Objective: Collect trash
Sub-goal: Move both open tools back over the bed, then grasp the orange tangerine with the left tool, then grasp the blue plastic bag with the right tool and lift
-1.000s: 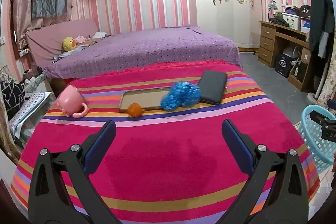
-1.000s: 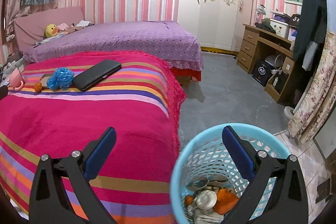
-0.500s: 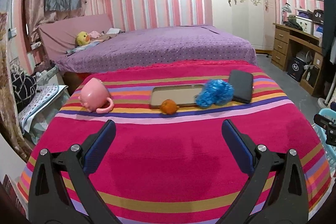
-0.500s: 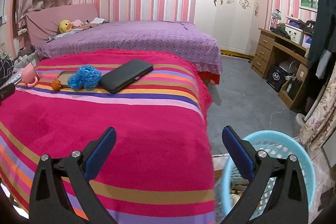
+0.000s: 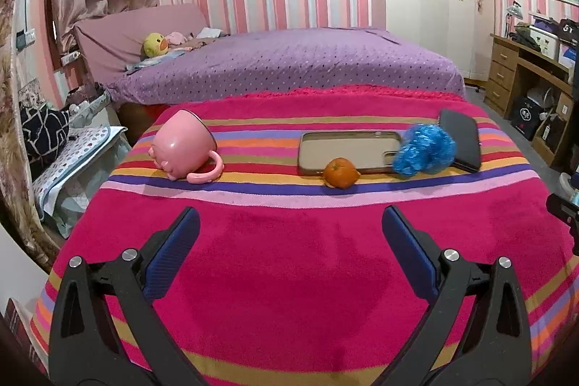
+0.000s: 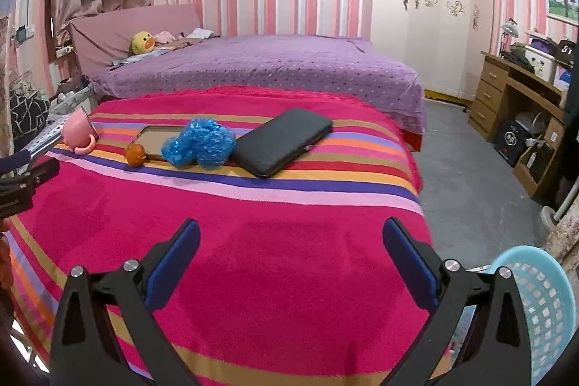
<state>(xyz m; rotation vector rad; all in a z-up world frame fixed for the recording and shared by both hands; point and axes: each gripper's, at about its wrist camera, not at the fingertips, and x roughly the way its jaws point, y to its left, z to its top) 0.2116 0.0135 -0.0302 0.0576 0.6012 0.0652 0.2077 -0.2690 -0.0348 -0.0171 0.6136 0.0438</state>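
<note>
On the striped red blanket (image 5: pixel 289 259) lie a small orange fruit (image 5: pixel 341 172), a crumpled blue plastic wad (image 5: pixel 423 150), a clear phone case (image 5: pixel 347 154), a black case (image 5: pixel 463 138) and a tipped pink mug (image 5: pixel 182 143). My left gripper (image 5: pixel 289 248) is open and empty, well short of them. My right gripper (image 6: pixel 289 252) is open and empty over the blanket's near right part; the blue wad (image 6: pixel 199 141), orange fruit (image 6: pixel 135 154) and black case (image 6: pixel 282 141) lie ahead to its left. A light blue basket (image 6: pixel 542 306) stands on the floor at lower right.
A purple bed (image 5: pixel 289 60) with a yellow duck toy (image 5: pixel 155 44) lies behind. A wooden desk (image 6: pixel 521 104) stands at the right across grey floor (image 6: pixel 470 176). The left gripper's tip shows at the right wrist view's left edge (image 6: pixel 25 183).
Both grippers have swung left. The right one has turned away from the basket toward the blanket; the basket has slid to its lower right. The items now sit nearer the middle of the left view.
</note>
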